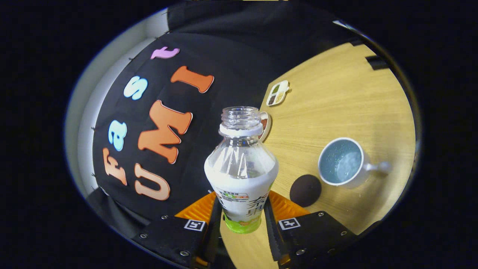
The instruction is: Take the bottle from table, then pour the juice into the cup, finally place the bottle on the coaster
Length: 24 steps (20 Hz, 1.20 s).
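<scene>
My gripper (242, 216) is shut on a clear plastic bottle (241, 168), both fingers pressing on its white and green label. The bottle has no cap and its clear upper part looks empty. The whole view is rolled, so the wooden table (336, 108) slopes off to the right of the bottle. A white cup (341, 162) with a pale blue inside and a handle stands on the table to the right of the bottle, a bright patch showing in its bottom. A dark round coaster (305, 190) lies between the bottle and the cup, close to my right finger.
A small white divided dish (278, 93) with dark and pale fillings lies farther off on the table beyond the bottle. Part of a round plate (265, 125) peeks out behind the bottle's neck. The booth's black cloth wall stands to the left.
</scene>
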Available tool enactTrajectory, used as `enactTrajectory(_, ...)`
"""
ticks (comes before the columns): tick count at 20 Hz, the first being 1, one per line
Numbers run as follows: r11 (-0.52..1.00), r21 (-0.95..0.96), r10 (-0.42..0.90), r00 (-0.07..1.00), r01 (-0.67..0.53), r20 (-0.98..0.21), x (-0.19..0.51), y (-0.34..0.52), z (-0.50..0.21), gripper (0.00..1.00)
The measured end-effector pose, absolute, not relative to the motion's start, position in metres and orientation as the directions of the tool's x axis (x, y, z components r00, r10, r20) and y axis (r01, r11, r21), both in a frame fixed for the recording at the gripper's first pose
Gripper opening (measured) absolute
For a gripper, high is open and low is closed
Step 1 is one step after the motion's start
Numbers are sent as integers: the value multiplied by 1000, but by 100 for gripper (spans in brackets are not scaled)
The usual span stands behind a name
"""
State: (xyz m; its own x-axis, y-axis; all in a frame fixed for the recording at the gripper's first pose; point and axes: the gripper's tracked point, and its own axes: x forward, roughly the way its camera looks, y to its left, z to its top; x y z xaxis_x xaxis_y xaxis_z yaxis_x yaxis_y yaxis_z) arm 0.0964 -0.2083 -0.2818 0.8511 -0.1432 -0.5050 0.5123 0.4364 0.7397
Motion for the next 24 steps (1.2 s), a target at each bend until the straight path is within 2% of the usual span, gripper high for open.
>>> enactTrajectory(3, 649, 518, -239, 795, 557, -557, 93, -221, -282, 57)
enactTrajectory(6, 787, 322, -301, 783, 526, -544, 99, -221, -270, 57)
enactTrajectory(11, 879, -127, -452, 719, 460, -528, 108, -237, -270, 57)
enactTrajectory(13, 898, -140, -423, 732, 417, -534, 120, -222, -277, 57)
enactTrajectory(19, 914, -117, -376, 705, 388, -601, 135, -210, -334, 57)
enactTrajectory(24, 910, -152, -391, 677, 386, -624, 141, -213, -362, 61)
